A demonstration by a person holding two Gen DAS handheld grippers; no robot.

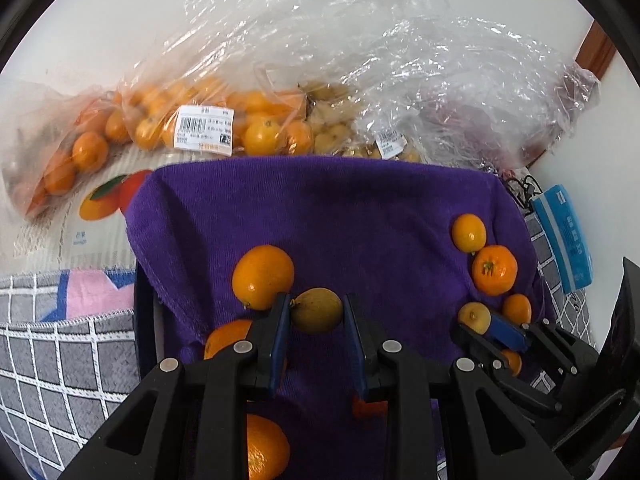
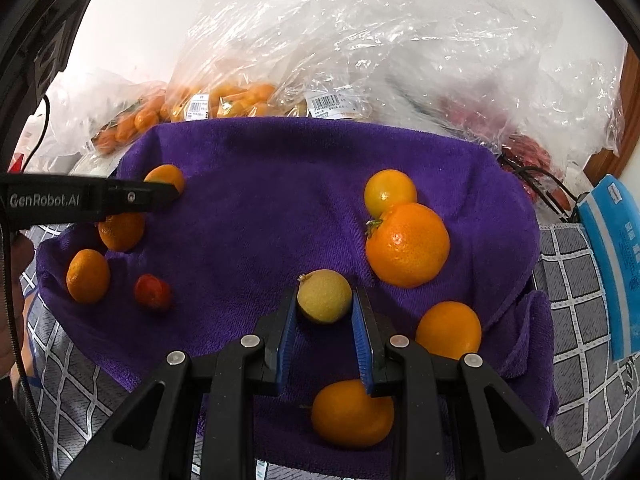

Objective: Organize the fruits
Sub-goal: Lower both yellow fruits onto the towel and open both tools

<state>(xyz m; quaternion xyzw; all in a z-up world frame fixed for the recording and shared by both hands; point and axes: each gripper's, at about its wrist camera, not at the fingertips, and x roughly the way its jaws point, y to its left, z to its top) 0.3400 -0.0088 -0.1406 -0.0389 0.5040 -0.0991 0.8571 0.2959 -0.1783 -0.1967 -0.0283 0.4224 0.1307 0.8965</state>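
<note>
The left gripper was closed on a dull yellow-green fruit, its blue pads touching both sides of it just above the purple towel. Just left of that gripper lay a large orange, and a partly hidden orange sat behind its left finger, with another orange showing lower down between the black arms. The right gripper likewise gripped a pale yellow fruit, pinched between both pads at the fingertips. Ahead and to the right of it, a big orange with a green stem touched a smaller yellow citrus; another orange lay just right of the gripper and one more showed beneath it. Well to its left were two oranges and a small red fruit, perhaps a tomato or berry, though the blur made that hard to tell. Beyond the towel, clear plastic bags of oranges with barcode labels lay heaped against the wall.
</note>
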